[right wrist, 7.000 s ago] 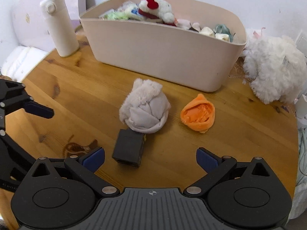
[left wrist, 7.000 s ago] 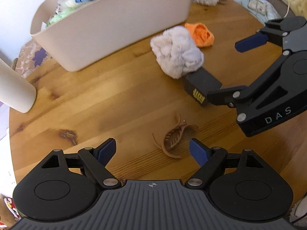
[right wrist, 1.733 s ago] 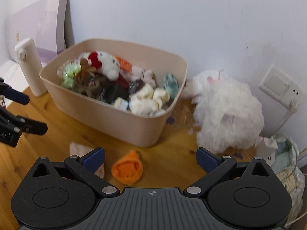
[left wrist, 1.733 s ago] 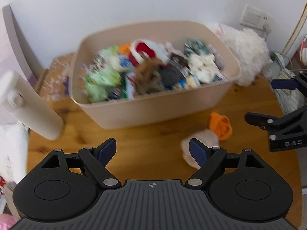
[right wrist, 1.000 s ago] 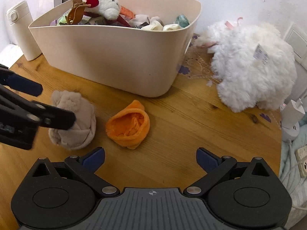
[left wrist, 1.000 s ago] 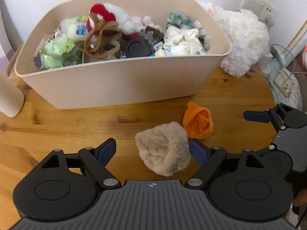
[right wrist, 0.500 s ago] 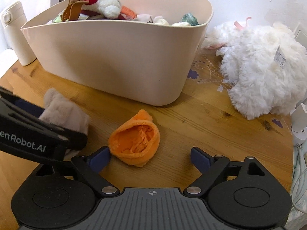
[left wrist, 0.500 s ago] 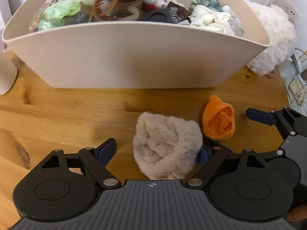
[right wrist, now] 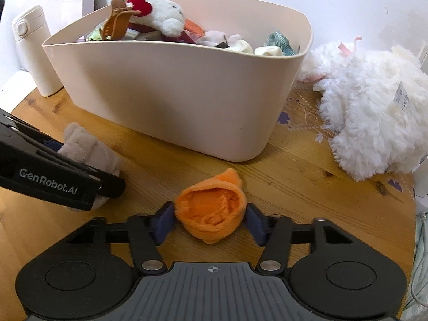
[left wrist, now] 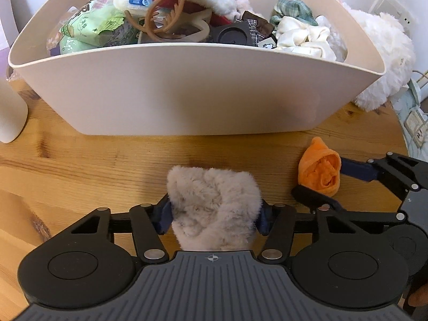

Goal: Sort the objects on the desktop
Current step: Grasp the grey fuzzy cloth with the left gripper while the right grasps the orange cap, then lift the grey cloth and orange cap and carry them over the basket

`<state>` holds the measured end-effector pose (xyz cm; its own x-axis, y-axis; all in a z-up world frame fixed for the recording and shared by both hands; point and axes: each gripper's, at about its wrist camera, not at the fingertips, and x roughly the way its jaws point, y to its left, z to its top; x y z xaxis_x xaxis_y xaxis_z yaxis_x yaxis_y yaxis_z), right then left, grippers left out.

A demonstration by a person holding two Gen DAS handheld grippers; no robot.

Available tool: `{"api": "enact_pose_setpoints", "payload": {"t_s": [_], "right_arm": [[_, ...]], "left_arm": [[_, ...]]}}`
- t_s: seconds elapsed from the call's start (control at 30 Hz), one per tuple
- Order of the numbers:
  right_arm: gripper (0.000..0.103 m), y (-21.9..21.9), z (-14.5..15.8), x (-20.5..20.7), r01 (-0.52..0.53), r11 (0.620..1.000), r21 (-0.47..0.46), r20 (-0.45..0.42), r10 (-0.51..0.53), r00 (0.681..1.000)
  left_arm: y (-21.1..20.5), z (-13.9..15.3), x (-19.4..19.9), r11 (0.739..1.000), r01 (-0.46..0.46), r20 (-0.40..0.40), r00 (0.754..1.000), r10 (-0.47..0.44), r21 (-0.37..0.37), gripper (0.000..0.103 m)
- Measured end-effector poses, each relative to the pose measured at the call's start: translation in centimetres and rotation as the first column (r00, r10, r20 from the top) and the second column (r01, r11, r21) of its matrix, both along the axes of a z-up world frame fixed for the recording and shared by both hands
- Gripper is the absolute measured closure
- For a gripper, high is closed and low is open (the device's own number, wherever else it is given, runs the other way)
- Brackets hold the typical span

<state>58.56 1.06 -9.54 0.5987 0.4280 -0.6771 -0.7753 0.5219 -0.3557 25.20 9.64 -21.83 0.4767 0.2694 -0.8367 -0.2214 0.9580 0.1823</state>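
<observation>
Both tongs had dropped from over the bin to the table since the earlier frames, and each had gone from wide open to bracketing a soft item. Your left tongs (left wrist: 214, 215) were closing on the grey fluff (left wrist: 214, 203), pads pressed into its sides, the bundle still resting on the table (left wrist: 80, 165) just in front of the bin (left wrist: 187, 93). Your right tongs (right wrist: 210, 223) were closing on the orange sock (right wrist: 211, 210), pads touching both flanks, the sock also still on the wood, near the bin's front wall.

Risks from here, as I judged them:

- Fluff compresses a lot. If you had lifted before the squeeze finished, the pads could have held pile only and the bundle could have slid out.
- The sock looked rolled and hollow. A grip on its outer edge might have unrolled it, leaving part trailing to snag the bin rim.
- Your two tongs stood close, the right one's finger just beside the left frame. Raising both together toward the same bin invited a knock.
- The bin was heaped, with a hair claw (left wrist: 171, 5) and plush toy (right wrist: 163, 13) riding above the rim. Dropping onto that pile could have let items roll back out.
- A white bottle (right wrist: 34, 50) stood beside the bin's left end; a wide left swing could have tipped it.
</observation>
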Motion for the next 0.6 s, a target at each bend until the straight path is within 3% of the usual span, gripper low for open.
{"api": "enact_pose_setpoints", "payload": {"t_s": [0.17,0.6], "right_arm": [[0.086,0.1,0.1,-0.4,-0.023,1.000,-0.014,-0.007,0.023,1.000],[0.087,-2.5,1.5,-2.7,-0.002,0.999,-0.033,-0.024,0.002,1.000]], "left_arm": [[-0.1,0.1,-0.4,1.000,-0.008,-0.002,1.000,0.008,-0.003,0.047],[-1.3,2.4,-3.0,0.996,0.077,0.003,0.997,-0.077,0.035,0.047]]}}
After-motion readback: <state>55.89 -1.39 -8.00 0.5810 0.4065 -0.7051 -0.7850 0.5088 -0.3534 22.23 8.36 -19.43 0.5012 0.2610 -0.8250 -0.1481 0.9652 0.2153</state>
